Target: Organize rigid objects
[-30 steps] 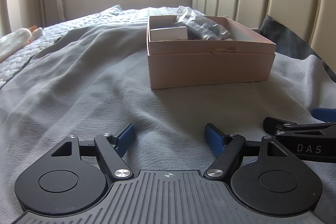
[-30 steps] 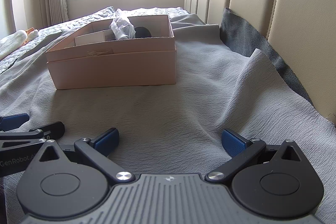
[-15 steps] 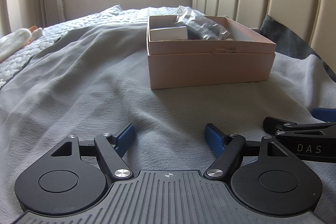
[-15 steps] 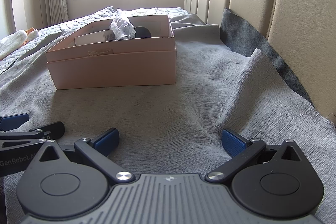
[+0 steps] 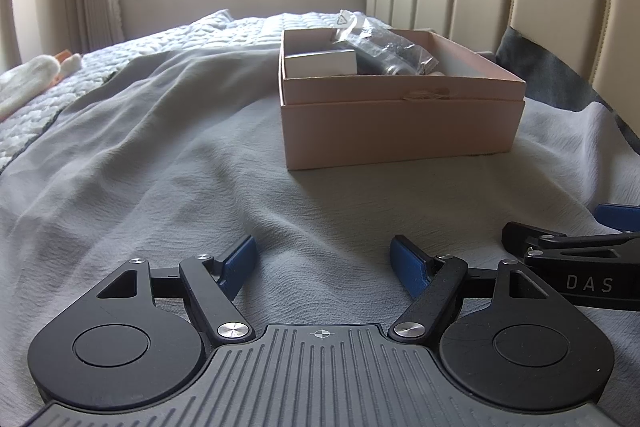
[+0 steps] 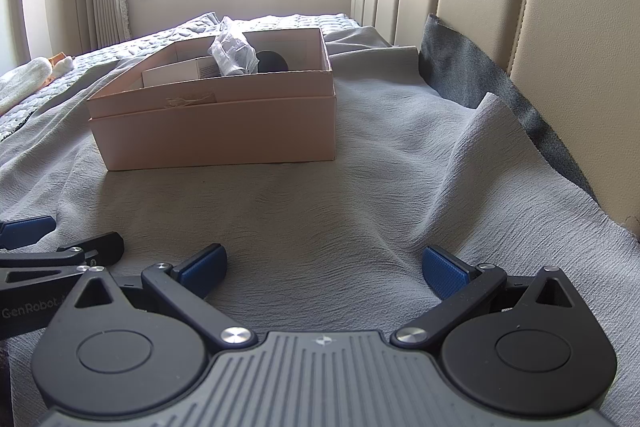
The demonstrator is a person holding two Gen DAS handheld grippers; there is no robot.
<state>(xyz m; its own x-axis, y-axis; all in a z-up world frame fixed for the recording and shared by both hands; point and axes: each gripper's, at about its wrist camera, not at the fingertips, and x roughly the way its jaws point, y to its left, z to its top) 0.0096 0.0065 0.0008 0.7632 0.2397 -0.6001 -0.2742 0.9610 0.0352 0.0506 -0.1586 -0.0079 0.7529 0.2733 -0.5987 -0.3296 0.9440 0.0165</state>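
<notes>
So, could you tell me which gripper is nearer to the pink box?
Neither clearly: both grippers rest open on the grey sheet, short of the pink box. The left gripper faces its left part, the right gripper its right corner.

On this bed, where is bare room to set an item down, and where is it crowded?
Bare grey sheet runs between both grippers and the pink box, and left of the box toward the quilt. Another open strip lies between the box and the headboard. The box interior is crowded: a white carton, a plastic-wrapped item and a dark round object.
</notes>
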